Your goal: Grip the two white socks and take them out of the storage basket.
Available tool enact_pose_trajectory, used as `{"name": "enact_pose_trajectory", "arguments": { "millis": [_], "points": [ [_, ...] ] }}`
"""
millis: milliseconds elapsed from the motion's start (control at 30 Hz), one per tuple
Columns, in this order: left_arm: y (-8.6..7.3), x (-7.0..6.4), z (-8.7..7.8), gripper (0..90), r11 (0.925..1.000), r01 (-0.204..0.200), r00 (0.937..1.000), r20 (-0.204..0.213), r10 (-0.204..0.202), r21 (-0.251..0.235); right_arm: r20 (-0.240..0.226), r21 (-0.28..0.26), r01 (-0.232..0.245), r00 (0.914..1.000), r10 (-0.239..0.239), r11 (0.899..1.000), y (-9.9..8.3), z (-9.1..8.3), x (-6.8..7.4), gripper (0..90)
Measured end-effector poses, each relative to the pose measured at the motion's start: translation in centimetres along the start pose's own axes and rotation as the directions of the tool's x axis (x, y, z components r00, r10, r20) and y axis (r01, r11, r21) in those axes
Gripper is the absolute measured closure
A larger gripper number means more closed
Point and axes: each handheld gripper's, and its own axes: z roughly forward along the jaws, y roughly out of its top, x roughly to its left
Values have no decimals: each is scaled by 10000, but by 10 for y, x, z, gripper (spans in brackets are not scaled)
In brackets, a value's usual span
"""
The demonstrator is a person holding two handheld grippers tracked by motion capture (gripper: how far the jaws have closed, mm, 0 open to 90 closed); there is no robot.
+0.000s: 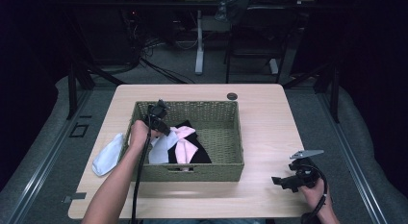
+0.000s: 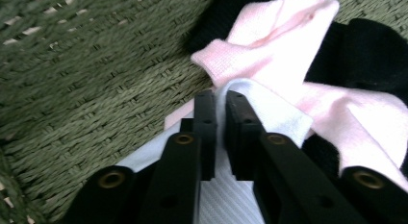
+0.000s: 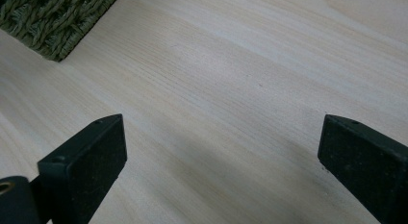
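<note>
Green woven basket (image 1: 219,172) is sitting mid-table, holding pink socks (image 2: 288,51), a black garment (image 2: 370,60) and a white sock (image 2: 269,113). The left gripper (image 2: 220,96) is reaching inside, its jaws pinching the white sock's edge. The right gripper (image 3: 221,152) is hovering wide apart over bare wooden table (image 3: 240,65), gripping nothing. Another white sock (image 1: 108,154) is lying outside the basket's left wall.

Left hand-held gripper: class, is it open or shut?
Shut. The left hand-held gripper has its jaws pinched on the white sock, cloth squeezed between them, inside the basket.
</note>
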Motion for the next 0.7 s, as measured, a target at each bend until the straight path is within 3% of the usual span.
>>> {"name": "enact_pose_trajectory", "arguments": {
  "millis": [267, 433, 700],
  "points": [
    [-6, -5, -27, 867, 9960, -395, 9992, -128, 386, -805, -19, 38, 37, 10000, -37, 10000, 0, 0, 0, 25],
    [-9, -9, -49, 868, 9881, -649, 9979, -82, 644, -1392, 8, 40, 25, 10000, -25, 10000, 0, 0, 0, 26],
    [-9, -11, -77, 868, 9776, -752, 9972, -160, 735, -1964, 12, 6, 49, 10000, -49, 10000, 0, 1, 0, 26]
  ]
}}
